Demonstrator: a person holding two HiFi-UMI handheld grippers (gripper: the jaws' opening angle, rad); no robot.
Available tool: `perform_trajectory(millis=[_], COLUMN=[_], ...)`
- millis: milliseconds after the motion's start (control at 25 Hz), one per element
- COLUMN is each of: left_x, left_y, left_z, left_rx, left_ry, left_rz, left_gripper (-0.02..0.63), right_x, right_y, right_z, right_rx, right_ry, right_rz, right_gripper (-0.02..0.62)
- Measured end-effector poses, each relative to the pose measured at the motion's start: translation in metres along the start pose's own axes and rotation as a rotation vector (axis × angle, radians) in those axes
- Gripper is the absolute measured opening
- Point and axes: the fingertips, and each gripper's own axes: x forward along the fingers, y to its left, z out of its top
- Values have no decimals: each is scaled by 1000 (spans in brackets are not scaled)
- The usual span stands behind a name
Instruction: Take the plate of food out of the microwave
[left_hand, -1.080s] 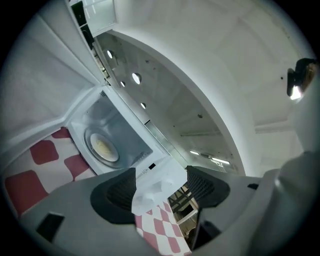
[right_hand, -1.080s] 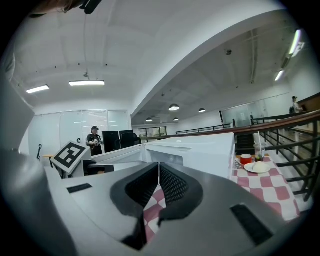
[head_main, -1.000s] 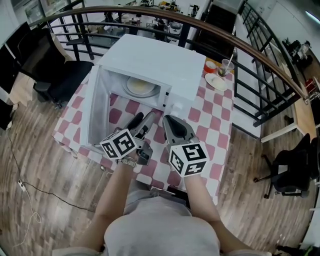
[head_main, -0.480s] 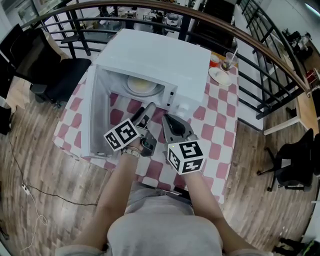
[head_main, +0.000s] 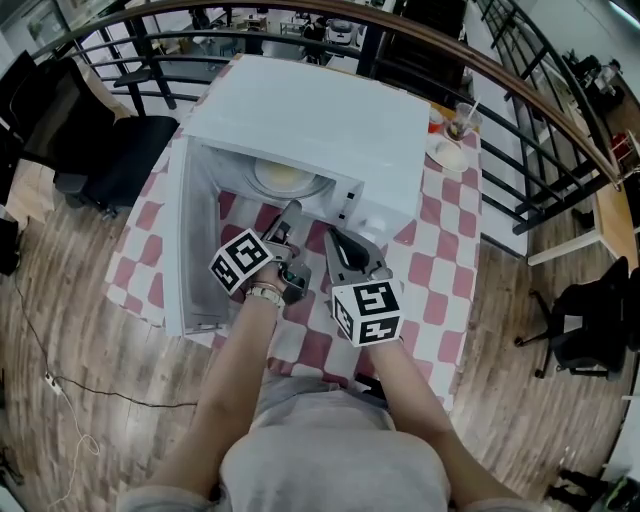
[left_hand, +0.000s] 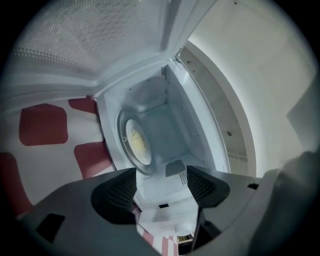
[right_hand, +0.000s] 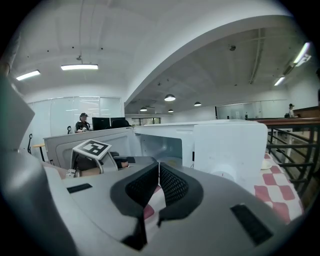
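Head view: your left gripper (head_main: 283, 222) points into the open microwave (head_main: 310, 110), where the plate (head_main: 284, 180) sits on the turntable; your right gripper (head_main: 343, 255) hovers beside it, over the tabletop (head_main: 440, 270) toward its near edge. Left gripper view: jaws spread, nothing between them; plate ahead, inside. Right gripper view: jaws pressed together, empty.
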Motion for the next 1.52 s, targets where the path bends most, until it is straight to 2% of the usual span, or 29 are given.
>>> perform_trajectory(millis=[120, 280, 680, 960, 1080, 1240, 1360, 1520], left_x=[6, 15, 30, 46, 50, 50, 52, 54], left_y=[18, 36, 64, 78, 86, 94, 92, 92], left_z=[3, 11, 25, 33, 35, 33, 34, 33], left_rx=[-80, -149, -237, -248, -275, -285, -294, -294], left_ry=[-11, -37, -70, -74, -79, -67, -50, -16], left_rz=[43, 92, 188, 209, 248, 315, 349, 429], left_gripper=[310, 310, 309, 290, 281, 227, 229, 265], right_x=[5, 11, 25, 34, 37, 41, 42, 41], right_y=[0, -2, -3, -5, -6, -8, -8, -8], right_z=[-4, -11, -20, -25, -27, -30, -33, -36], right_rx=[-5, 3, 33, 48, 52, 60, 65, 69], right_ry=[19, 39, 60, 69, 74, 81, 87, 94], right_rz=[8, 10, 19, 23, 24, 26, 27, 31], right_gripper=[28, 28, 28, 28, 28, 28, 28, 28])
